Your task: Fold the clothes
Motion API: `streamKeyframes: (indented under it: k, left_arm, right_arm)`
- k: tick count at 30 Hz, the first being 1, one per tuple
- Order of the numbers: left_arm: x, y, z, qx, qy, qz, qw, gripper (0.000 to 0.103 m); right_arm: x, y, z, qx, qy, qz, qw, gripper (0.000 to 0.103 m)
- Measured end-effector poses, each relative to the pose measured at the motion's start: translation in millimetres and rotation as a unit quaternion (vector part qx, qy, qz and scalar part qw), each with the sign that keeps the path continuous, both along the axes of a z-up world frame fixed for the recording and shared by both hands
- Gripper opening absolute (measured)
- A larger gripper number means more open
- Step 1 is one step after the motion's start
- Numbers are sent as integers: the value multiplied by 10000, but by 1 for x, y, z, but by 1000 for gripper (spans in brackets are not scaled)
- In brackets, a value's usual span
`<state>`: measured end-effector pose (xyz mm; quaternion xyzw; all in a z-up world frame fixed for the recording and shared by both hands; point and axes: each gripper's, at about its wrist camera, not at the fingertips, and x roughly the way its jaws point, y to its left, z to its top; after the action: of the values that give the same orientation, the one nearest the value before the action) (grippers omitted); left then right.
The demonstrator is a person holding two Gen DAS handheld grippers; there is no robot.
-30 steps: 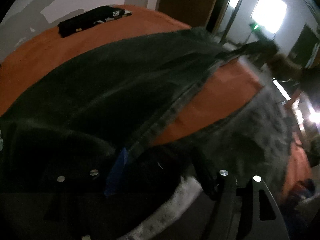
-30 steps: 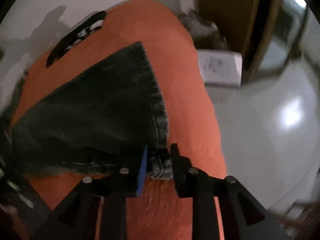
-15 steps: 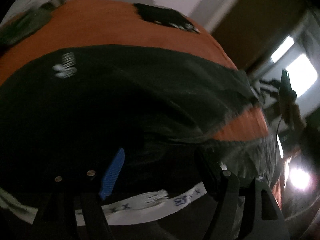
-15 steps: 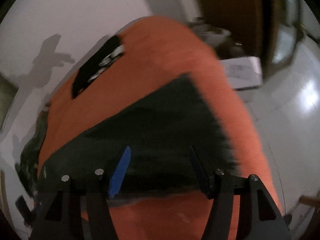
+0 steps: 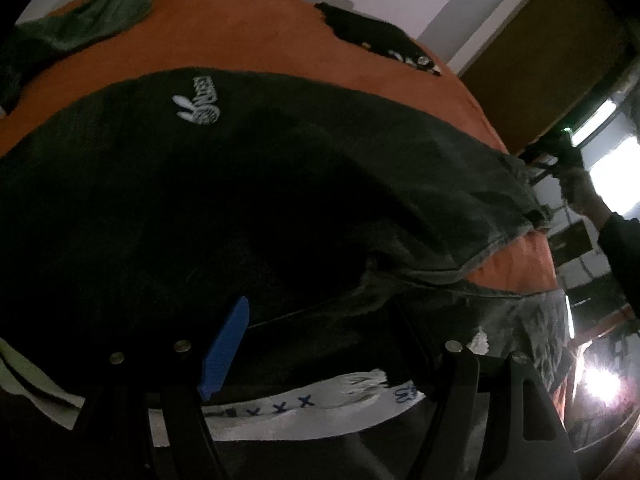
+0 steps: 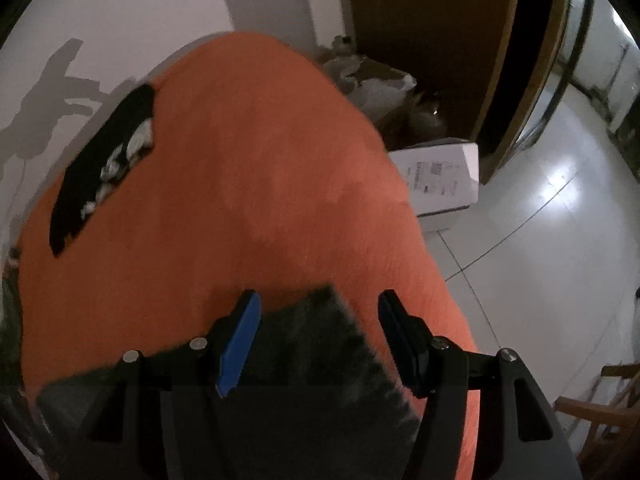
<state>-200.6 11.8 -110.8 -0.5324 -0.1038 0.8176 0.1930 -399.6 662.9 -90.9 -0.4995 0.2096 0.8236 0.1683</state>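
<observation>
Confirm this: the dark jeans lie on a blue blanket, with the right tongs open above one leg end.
Wrong colour: the blanket is orange, as the right wrist view shows. The dark jeans do lie on it, and the right tongs stand open above the leg end.

The right gripper (image 6: 320, 320) is seen with its jaws apart above the corner of dark jeans (image 6: 320, 344), which are spread on an orange bed cover (image 6: 260, 184). A black folded garment (image 6: 104, 168) is laid near the far edge, and a white box (image 6: 440, 176) is set on the tiled floor (image 6: 540, 240) beside the bed.
</observation>
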Motion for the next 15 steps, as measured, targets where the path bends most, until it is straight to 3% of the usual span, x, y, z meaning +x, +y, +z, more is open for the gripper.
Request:
streamKeyframes:
  k: [3, 6, 8, 9, 10, 12, 15]
  left_arm:
    - [-4, 2, -4, 36, -11, 47, 10000, 73]
    - [-8, 6, -5, 90, -38, 40, 9999, 73]
    - [-10, 9, -5, 105, -34, 19, 9999, 73]
    - [-10, 10, -5, 106, -30, 7, 9999, 73]
    - [-10, 11, -6, 100, -42, -15, 9999, 73]
    - [-10, 11, -7, 88, -68, -60, 9999, 73]
    - [-12, 11, -12, 62, -126, -81, 9999, 73]
  right_arm:
    - [-14, 8, -2, -304, 85, 119, 9994, 60]
    - [-31, -2, -27, -582, -497, 548, 9956, 59]
    - [-37, -9, -37, -358, -864, 671, 9934, 36]
    - [-37, -7, -37, -382, -882, 610, 9935, 8]
    - [-34, -1, -36, -587, -809, 536, 9936, 2]
    - [-27, 10, -30, -1012, -635, 368, 9922, 2]
    - [-21, 14, -25, -1152, -594, 509, 9903, 3]
